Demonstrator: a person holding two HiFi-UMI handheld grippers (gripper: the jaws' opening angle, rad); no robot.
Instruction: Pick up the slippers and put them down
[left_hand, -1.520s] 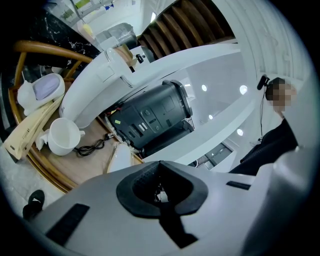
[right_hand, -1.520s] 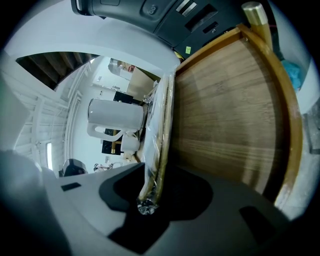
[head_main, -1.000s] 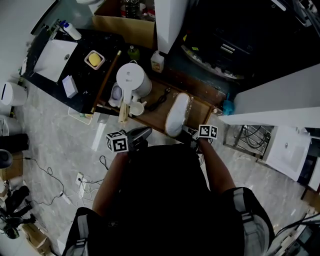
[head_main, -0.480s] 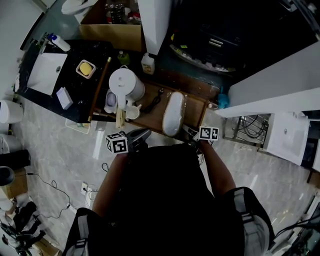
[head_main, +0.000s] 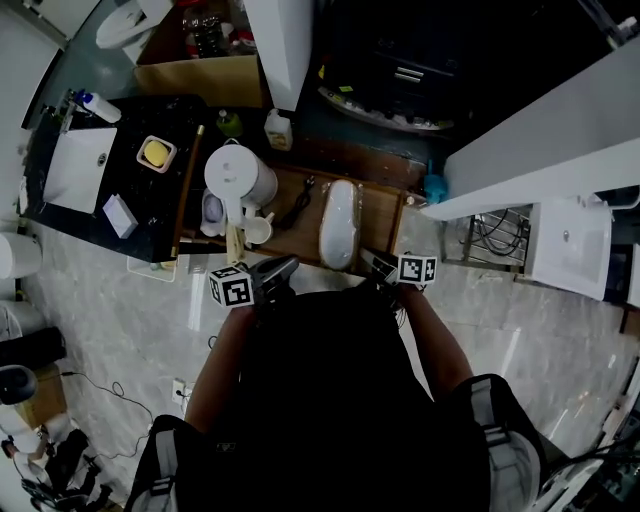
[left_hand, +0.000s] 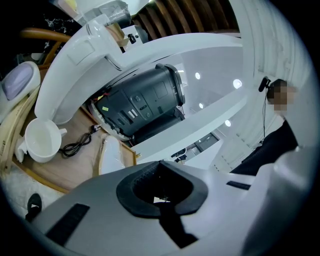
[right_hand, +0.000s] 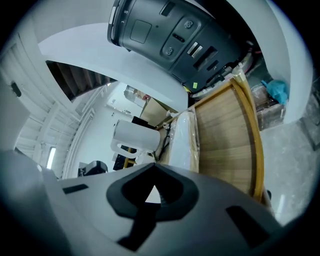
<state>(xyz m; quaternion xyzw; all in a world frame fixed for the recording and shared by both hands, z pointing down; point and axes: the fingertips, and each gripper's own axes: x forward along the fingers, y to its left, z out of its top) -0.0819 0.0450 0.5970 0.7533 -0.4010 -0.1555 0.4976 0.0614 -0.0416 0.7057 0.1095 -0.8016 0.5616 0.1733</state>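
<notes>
**Right claw (head_main: 378, 262) shuts empty behind slipper (head_main: 338, 222)**

Wide a second ago, its jaws now meet on nothing at the wooden tray's (head_main: 385, 205) near edge. The white slipper lies lengthwise mid-tray, just ahead of that claw. A cup (head_main: 259, 231) and a black cable (head_main: 300, 200) sit in the tray's left part. The left claw (head_main: 280, 268) is pinched closed, empty.

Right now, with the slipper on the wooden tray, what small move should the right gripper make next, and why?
Probably open the right gripper. Its jaws are together with nothing between them, and the slipper lies on the tray just ahead, so it cannot be grasped until they part.
</notes>
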